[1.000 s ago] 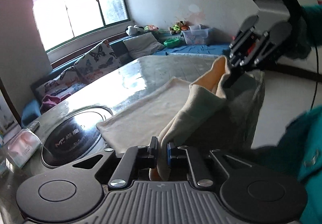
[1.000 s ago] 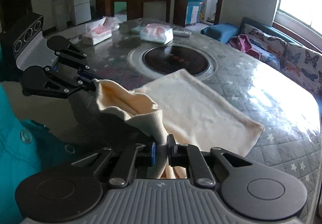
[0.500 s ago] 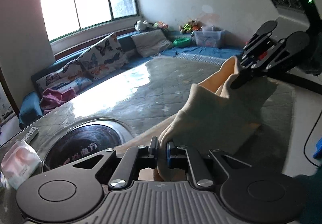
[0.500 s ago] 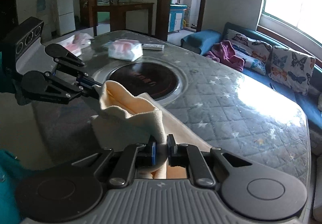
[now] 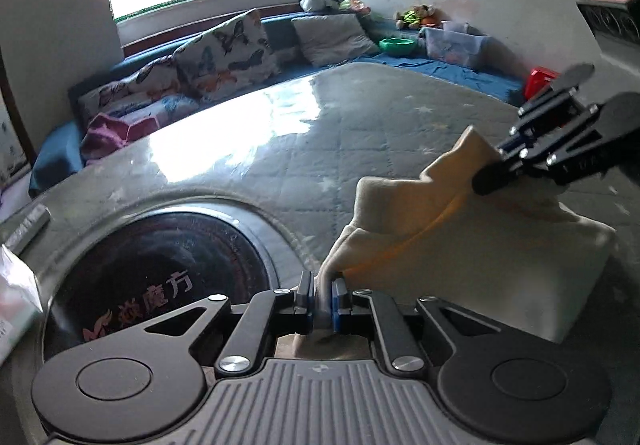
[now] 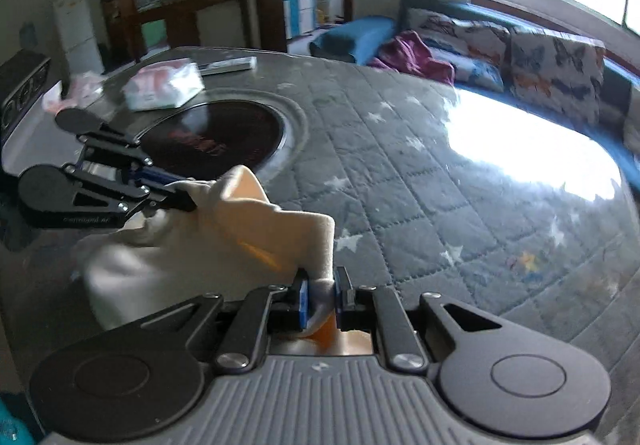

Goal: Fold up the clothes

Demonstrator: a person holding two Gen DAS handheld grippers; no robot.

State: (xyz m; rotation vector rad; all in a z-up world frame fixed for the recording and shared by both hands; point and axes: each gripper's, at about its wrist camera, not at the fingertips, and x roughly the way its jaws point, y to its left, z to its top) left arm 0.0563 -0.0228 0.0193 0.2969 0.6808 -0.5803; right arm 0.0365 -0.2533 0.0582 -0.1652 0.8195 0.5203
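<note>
Gripping corners of soft, light cream cloth (image 5: 460, 245) above bench (image 5: 360, 133): left tongs (image 5: 322, 299) and right tongs (image 6: 321, 295), both easing open. Limp, droops between; take by corners.

On the black round hob (image 5: 160, 277), left of the left jaws, pale characters read "魔方" beside a red flame-like logo; the character ahead of them is partly cut off; from the right wrist the hob's (image 6: 212, 137) reddish print is too blurred to read; faint lettering on the left gripper's (image 6: 176, 185) arm is illegible.
</note>
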